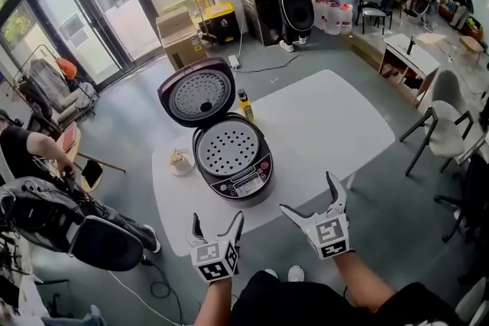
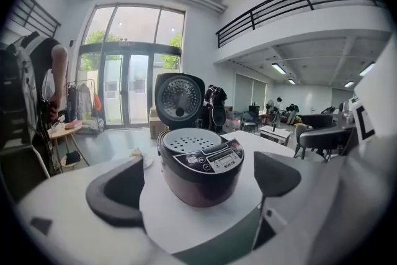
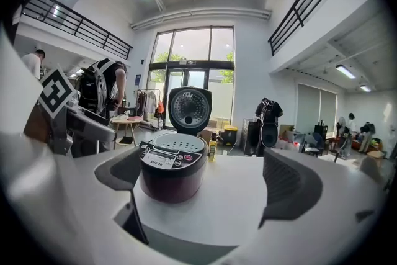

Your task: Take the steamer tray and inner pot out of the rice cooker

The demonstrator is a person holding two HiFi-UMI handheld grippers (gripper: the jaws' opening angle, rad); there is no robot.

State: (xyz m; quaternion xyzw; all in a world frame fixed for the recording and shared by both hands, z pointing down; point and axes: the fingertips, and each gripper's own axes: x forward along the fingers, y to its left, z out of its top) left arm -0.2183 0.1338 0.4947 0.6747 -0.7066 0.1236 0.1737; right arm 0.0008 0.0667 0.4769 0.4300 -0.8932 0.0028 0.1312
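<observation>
A dark maroon rice cooker point(image 1: 233, 160) point(image 2: 201, 167) point(image 3: 172, 170) stands on the white table point(image 1: 321, 126) with its lid point(image 1: 197, 91) swung up and back. A pale perforated steamer tray point(image 1: 227, 146) point(image 2: 189, 141) point(image 3: 172, 143) sits in its top; the inner pot beneath is hidden. My left gripper point(image 1: 219, 224) point(image 2: 201, 186) hovers open near the table's front edge, short of the cooker, with nothing between its fingers. To the right of it my right gripper point(image 1: 312, 198) point(image 3: 208, 186) is also open and empty, pointing at the cooker's front right.
A small bowl point(image 1: 180, 161) sits left of the cooker and a yellow bottle point(image 1: 245, 104) point(image 3: 213, 149) behind it. A chair point(image 1: 439, 126) stands right of the table. People stand at the far wall and at the left. Boxes point(image 1: 183, 34) lie behind on the floor.
</observation>
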